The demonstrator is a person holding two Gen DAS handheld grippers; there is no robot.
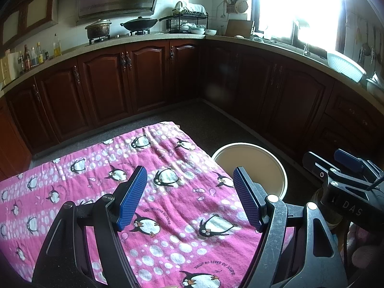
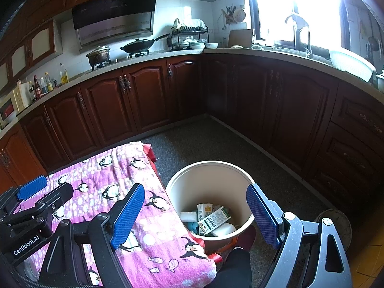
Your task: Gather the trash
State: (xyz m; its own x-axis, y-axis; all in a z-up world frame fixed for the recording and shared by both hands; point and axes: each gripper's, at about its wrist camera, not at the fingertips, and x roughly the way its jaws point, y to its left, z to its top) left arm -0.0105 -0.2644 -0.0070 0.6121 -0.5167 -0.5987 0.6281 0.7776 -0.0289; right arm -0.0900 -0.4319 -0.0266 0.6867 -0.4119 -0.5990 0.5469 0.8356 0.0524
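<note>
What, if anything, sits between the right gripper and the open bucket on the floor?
Nothing visible does. The right gripper hangs open and empty over the bucket, whose mouth is uncovered, with cartons already inside. The pink penguin cloth lies beside the bucket, not over it.

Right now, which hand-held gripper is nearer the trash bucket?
Right. The right hand-held gripper hangs open just above the bucket's opening, cartons visible between its fingers. The left hand-held gripper is open over the penguin towel, the bucket beyond its right finger.

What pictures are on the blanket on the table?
Black-and-white penguins, white bubbles and little fish on a pink blanket. The left wrist view shows it best.
</note>
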